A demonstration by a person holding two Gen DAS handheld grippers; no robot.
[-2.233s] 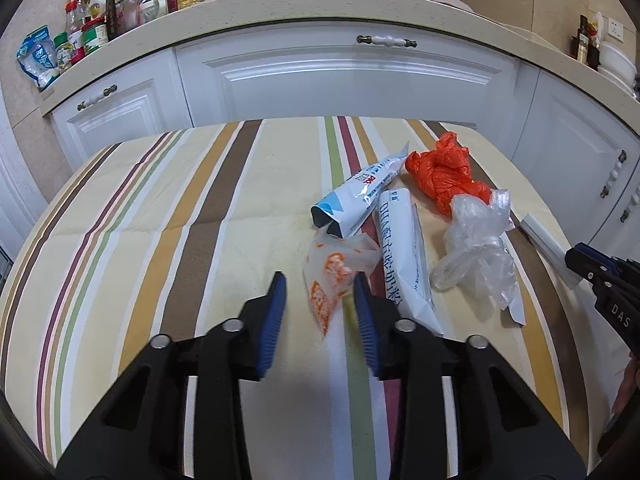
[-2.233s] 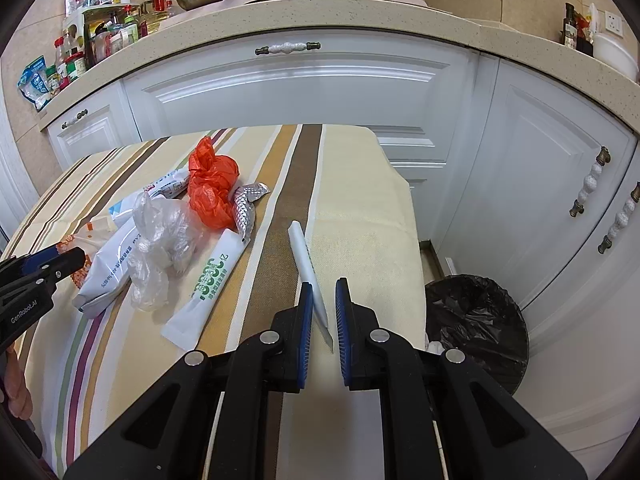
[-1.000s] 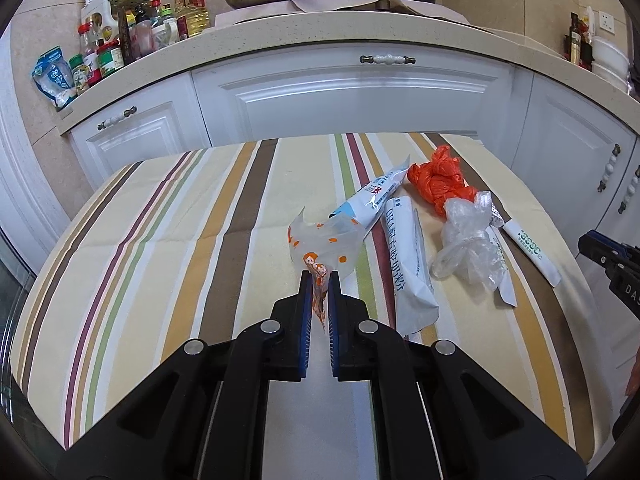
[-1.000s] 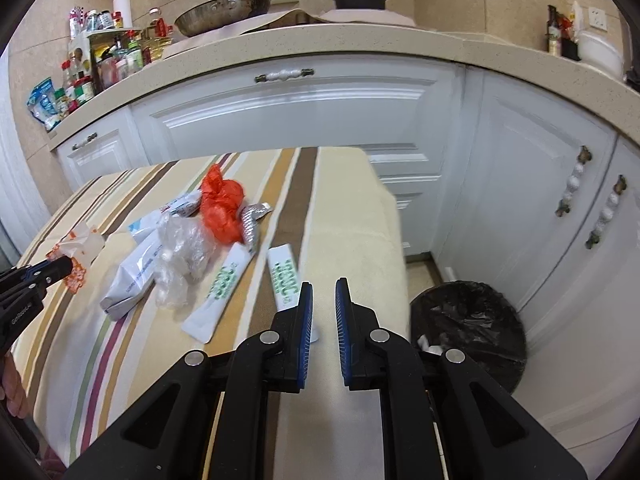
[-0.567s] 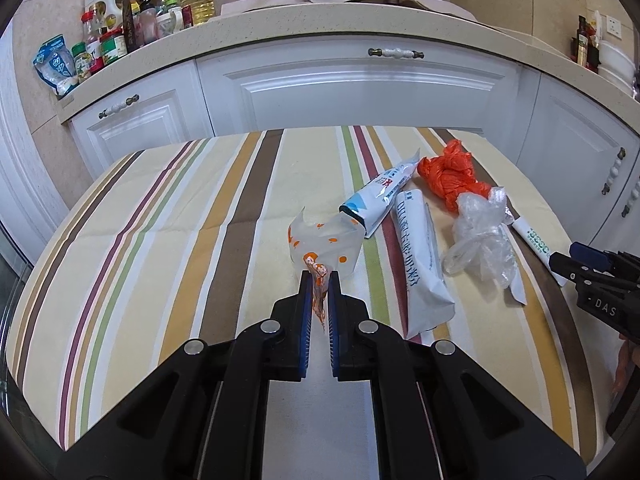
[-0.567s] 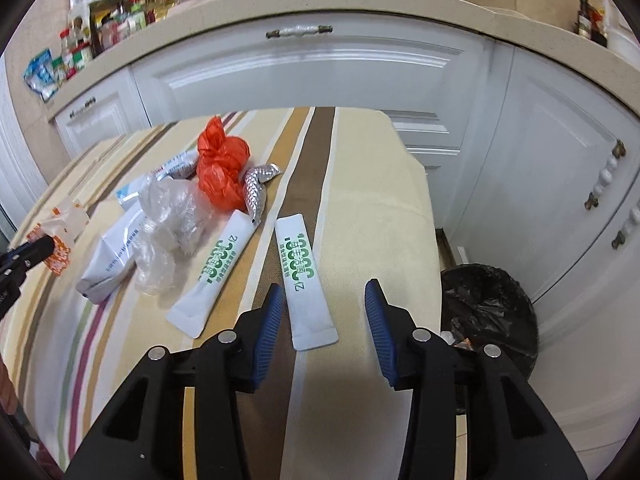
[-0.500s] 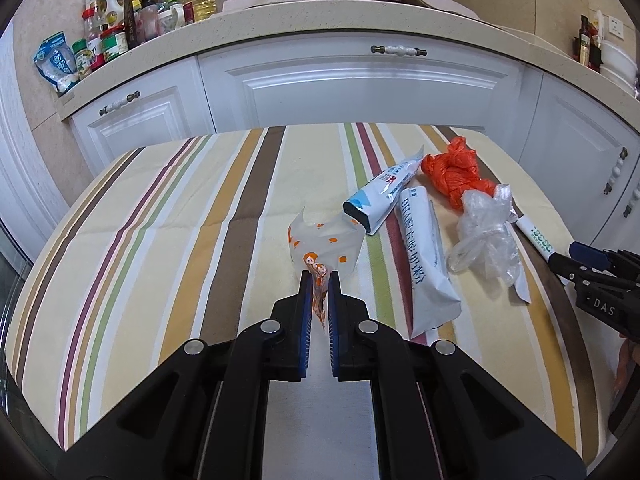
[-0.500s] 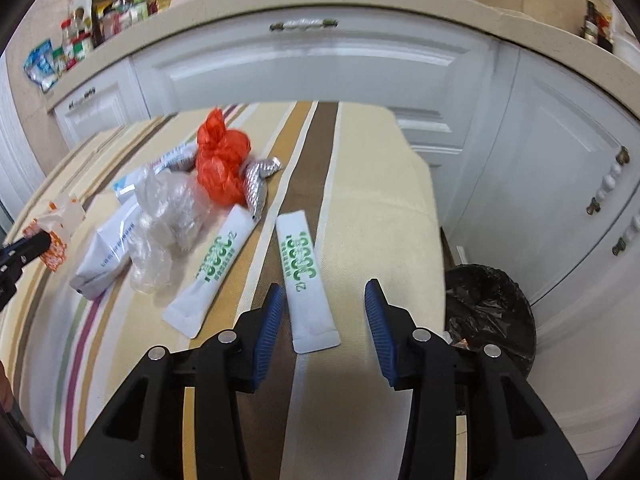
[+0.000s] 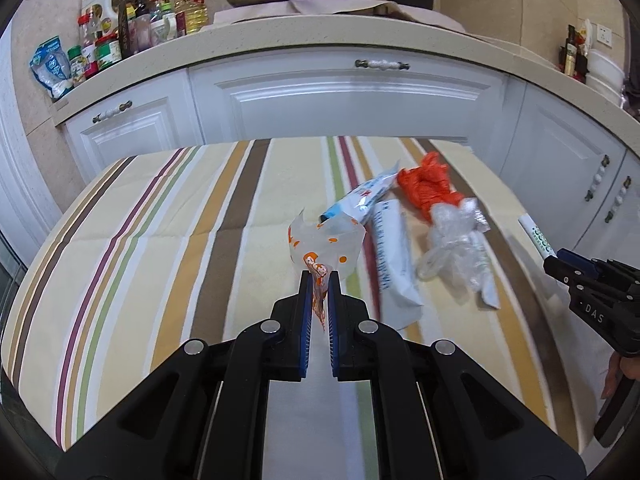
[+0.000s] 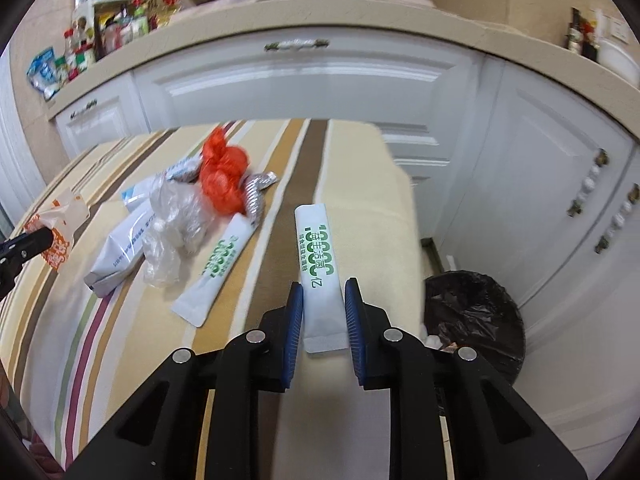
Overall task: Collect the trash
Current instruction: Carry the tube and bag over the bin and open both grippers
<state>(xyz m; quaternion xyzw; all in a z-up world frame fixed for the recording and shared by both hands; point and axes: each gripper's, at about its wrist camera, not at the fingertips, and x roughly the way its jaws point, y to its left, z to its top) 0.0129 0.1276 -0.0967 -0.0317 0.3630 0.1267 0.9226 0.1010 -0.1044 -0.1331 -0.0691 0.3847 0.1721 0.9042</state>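
My left gripper (image 9: 319,280) is shut on a clear wrapper with orange dots (image 9: 326,246), held above the striped tablecloth (image 9: 160,240); it also shows in the right wrist view (image 10: 56,226). My right gripper (image 10: 323,294) is open, its blue pads either side of a white sachet with green print (image 10: 320,268) lying on the cloth near the table's right edge. A second white sachet (image 10: 218,266), a clear plastic bag (image 10: 176,220), an orange bag (image 10: 222,178), a silver foil wrapper (image 10: 256,196) and white-blue pouches (image 10: 120,250) lie to the left.
A black-lined trash bin (image 10: 474,320) stands on the floor right of the table. White cabinets (image 10: 304,84) run behind, with bottles and a pan on the counter (image 9: 132,32). The right gripper shows at the right edge of the left wrist view (image 9: 592,288).
My right gripper opened and let the green-print sachet down on the cloth, then moved forward so its pads flank it. My left gripper closed on the orange-dotted wrapper and lifted it.
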